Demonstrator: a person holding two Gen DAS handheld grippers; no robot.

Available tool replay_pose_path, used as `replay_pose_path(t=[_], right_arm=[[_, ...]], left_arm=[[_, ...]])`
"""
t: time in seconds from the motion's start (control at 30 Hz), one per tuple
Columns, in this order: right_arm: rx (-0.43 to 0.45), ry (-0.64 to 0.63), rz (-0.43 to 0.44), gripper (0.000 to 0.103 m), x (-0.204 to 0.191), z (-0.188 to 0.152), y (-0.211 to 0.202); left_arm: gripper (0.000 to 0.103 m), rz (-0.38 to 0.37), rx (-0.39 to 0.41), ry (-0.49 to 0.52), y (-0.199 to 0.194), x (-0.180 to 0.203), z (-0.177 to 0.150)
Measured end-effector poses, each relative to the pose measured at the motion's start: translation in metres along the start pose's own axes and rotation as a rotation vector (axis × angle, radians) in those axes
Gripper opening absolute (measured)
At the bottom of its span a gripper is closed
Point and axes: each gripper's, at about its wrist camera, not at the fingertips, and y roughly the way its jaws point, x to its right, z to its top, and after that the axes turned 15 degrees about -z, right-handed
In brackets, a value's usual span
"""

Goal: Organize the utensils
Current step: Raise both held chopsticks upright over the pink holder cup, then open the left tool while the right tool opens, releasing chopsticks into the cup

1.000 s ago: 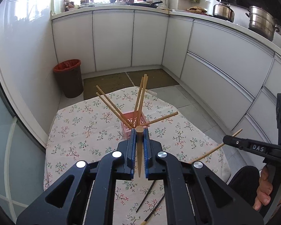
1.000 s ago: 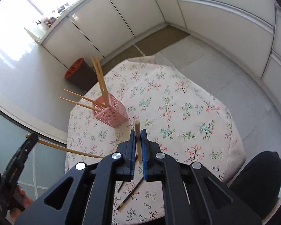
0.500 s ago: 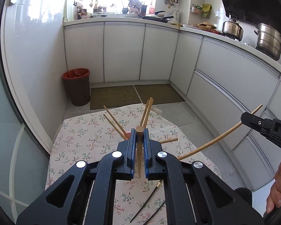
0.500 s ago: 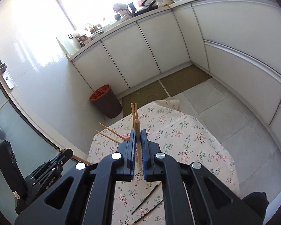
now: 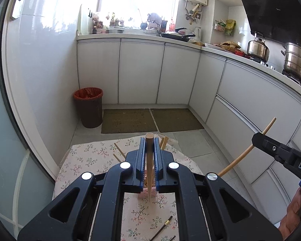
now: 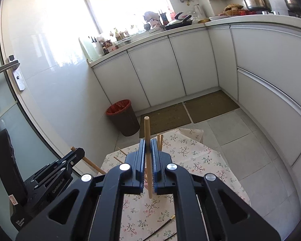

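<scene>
- Left gripper [image 5: 149, 161]: jaws clamped on one wooden chopstick [image 5: 149, 156], tip pointing down.
- Right gripper [image 6: 147, 160]: likewise pinching a second chopstick [image 6: 147, 132].
- Pink holder [image 5: 145, 193]: on the floral table [image 5: 84, 160], just below and ahead of both grippers, other chopsticks already inside.
- Advice: centre each tip over the holder, lower, then release.
- Dark chopsticks [image 5: 161, 228]: loose below, unsorted.

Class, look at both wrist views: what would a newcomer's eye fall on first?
Each gripper is shut on a wooden chopstick: the left gripper on one, the right gripper on another. Below, on the floral tablecloth, stands a pink utensil holder with more chopsticks.
</scene>
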Motion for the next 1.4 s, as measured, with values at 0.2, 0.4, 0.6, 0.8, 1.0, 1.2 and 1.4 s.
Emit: replay_pose_path(t=[0.2,0.4,0.6,0.8,1.0,1.2,1.4], right_arm=[[-0.003,0.006,0.010,0.006,-0.003,0.010,0.021],[-0.014,-0.001,0.005,0.006,-0.008,0.014,0.045],[-0.036,-0.009,-0.003,0.006,-0.015,0.012,0.069],[-0.046,-0.019,-0.009,0.006,-0.023,0.007,0.086],[-0.044,-0.034,-0.019,0.006,-0.034,0.005,0.098],[-0.054,-0.048,-0.033,0.006,-0.045,-0.004,0.121],[-0.077,-0.081,-0.047,0.006,-0.056,-0.018,0.150]], left_arm=[[0.006,0.019,0.021,-0.007,0.022,-0.006,0.012],[0.006,0.034,0.017,-0.030,0.046,-0.019,0.014],[0.007,0.034,-0.020,-0.041,0.068,-0.030,0.003],[0.021,0.013,0.002,-0.081,0.068,-0.041,-0.005],[0.026,0.011,0.050,-0.136,0.052,-0.053,-0.003],[0.028,0.044,0.074,-0.152,0.044,-0.062,-0.001],[0.028,0.049,0.058,-0.186,0.046,-0.074,-0.004]])
